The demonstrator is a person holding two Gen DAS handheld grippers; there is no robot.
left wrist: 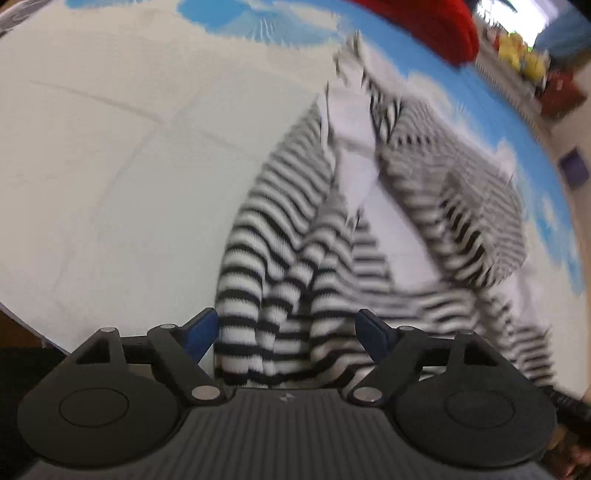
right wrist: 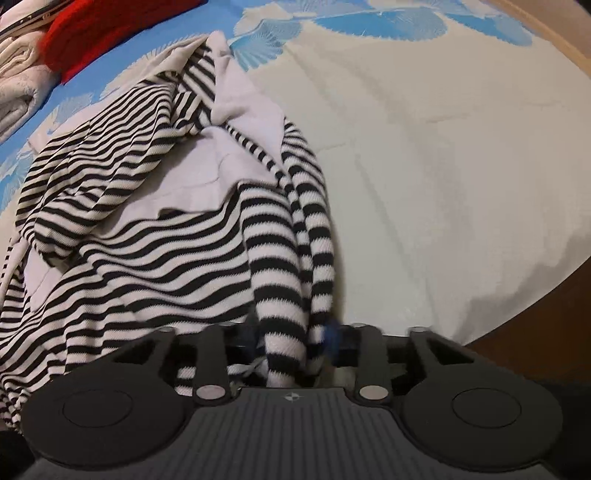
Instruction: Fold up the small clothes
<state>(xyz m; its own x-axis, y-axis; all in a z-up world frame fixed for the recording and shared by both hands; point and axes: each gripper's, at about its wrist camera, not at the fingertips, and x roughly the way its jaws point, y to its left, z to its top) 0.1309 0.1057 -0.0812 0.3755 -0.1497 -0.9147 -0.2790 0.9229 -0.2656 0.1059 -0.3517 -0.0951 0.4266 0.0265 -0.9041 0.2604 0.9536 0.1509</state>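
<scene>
A black-and-white striped garment [left wrist: 280, 221] with a plain white lining lies crumpled on a cream and blue bedsheet [left wrist: 110, 166]. In the left wrist view my left gripper [left wrist: 288, 332] stands wide open over its near end. The striped folds lie between the blue pads [left wrist: 201, 332], which do not squeeze them. In the right wrist view the same garment [right wrist: 147, 236] spreads to the left. Its bunched striped sleeve [right wrist: 280, 280] runs down into my right gripper [right wrist: 291, 336], whose jaws are shut on it.
A red cloth [right wrist: 92, 33] and folded white towels [right wrist: 18, 85] lie at the far left of the sheet [right wrist: 443, 147]. The red cloth [left wrist: 424, 26] also shows at the top of the left view. A brown wooden edge [right wrist: 535, 314] borders the sheet on the right.
</scene>
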